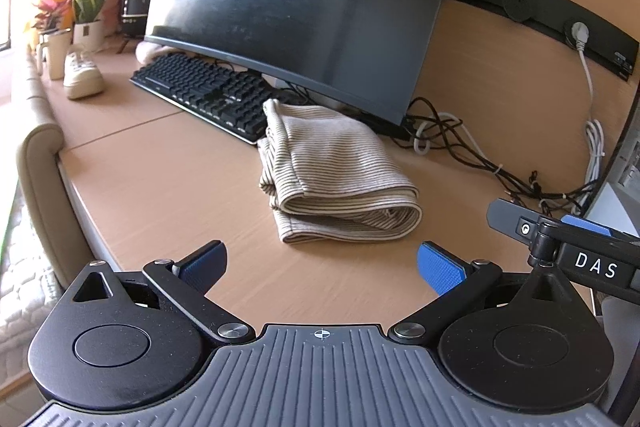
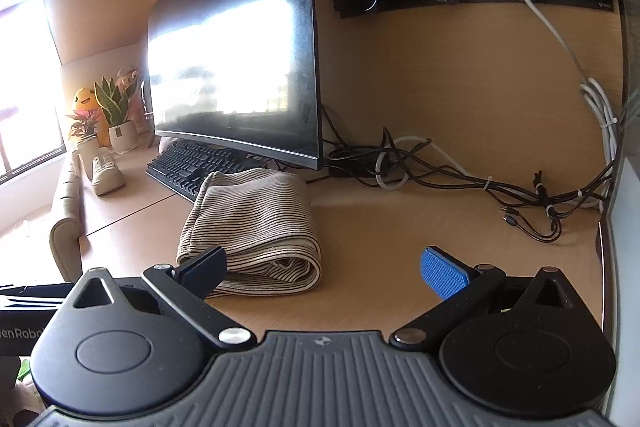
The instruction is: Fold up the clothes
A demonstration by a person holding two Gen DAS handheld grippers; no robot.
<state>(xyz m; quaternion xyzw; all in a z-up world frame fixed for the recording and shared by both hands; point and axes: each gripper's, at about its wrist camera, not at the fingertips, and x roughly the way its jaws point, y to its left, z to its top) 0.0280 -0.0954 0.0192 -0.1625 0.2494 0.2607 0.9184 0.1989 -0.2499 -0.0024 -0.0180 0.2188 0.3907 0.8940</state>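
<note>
Left wrist view runs, from its left edge, past a padded rail, a white shoe [image 1: 82, 75] and potted plants [image 1: 89, 9] parked at the far corner, out of your working area. Next comes the keyboard [image 1: 204, 93] under the dark monitor [image 1: 304, 3], then the striped garment [image 1: 336, 175], and last the cable tangle [image 1: 480, 155] at the right.

The garment sits on the wooden surface [image 1: 168, 187] as a compact bundle, layered on itself, its far corner just beside the keyboard's end, possibly touching. It looks folded already and set close in front of you, so the job seems near its end.

Your left claw [image 1: 322, 265] is spread wide and holds nothing; it hovers short of the bundle, with bare surface showing between its blue pads. That suits either a release just made or a last tidy-up.

In the right wrist view, your right claw [image 2: 324, 269] is equally wide and empty. Its left finger overlaps the bundle's near corner, though I cannot tell whether it touches. If you square the edges, mind the keyboard behind.
</note>
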